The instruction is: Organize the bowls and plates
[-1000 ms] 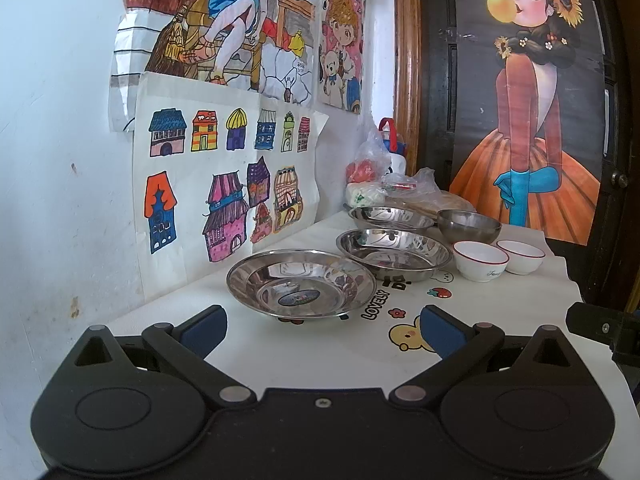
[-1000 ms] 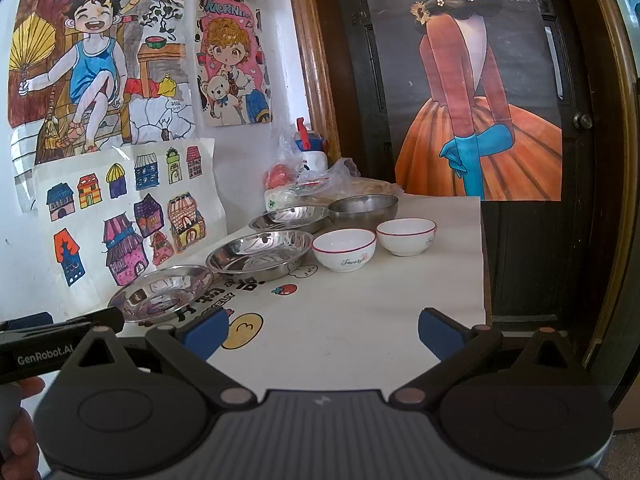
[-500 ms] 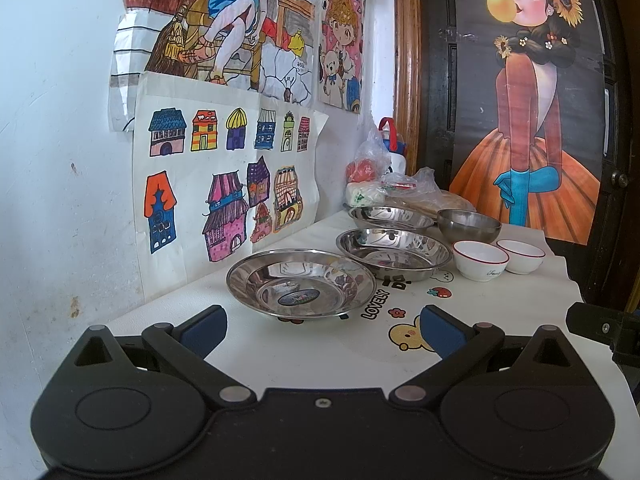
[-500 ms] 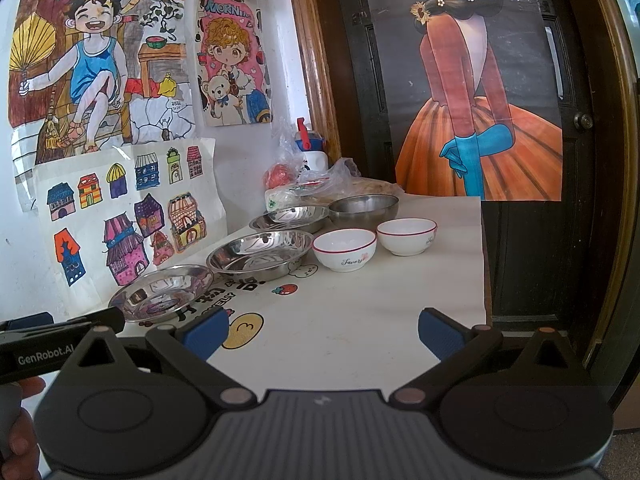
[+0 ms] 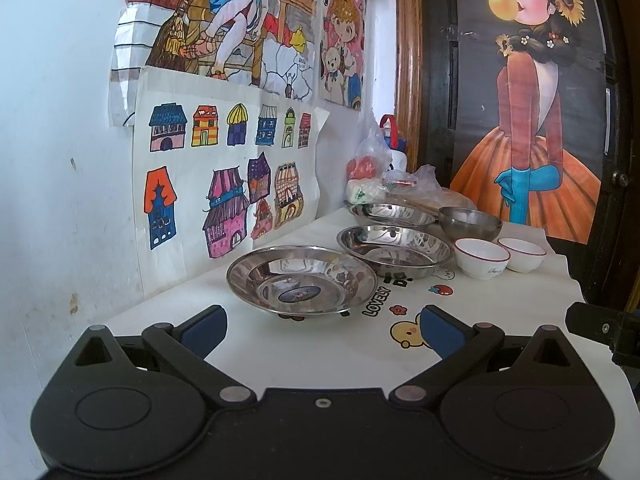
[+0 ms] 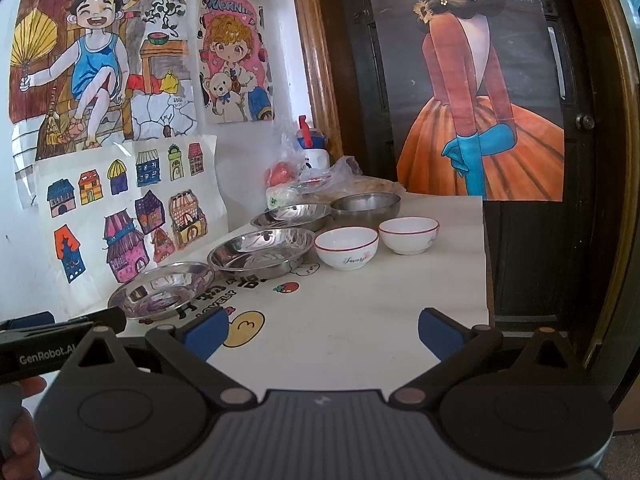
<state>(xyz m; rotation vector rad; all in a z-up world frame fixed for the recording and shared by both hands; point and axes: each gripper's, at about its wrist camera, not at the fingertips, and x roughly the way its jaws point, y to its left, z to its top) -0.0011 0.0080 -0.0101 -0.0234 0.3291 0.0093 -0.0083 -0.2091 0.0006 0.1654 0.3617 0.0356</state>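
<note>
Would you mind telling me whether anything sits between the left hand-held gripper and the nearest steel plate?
Nothing visible does. Only bare tablecloth lies between the open left hand-held gripper and the nearest steel plate.

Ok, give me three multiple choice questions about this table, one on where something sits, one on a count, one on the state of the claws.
1. Where does the steel bowl sit?
A. behind the white bowls
B. inside a plate
C. nearest the camera

2. How many white bowls with red rims?
A. one
B. two
C. four

3. How are the left claw and right claw?
A. both open, empty
B. both clamping plates
C. one holding a bowl

Answers: 1 A, it stands at the far end past both. 2 B, a nearer and a farther. 3 A, fingers spread, only tablecloth between.
</note>
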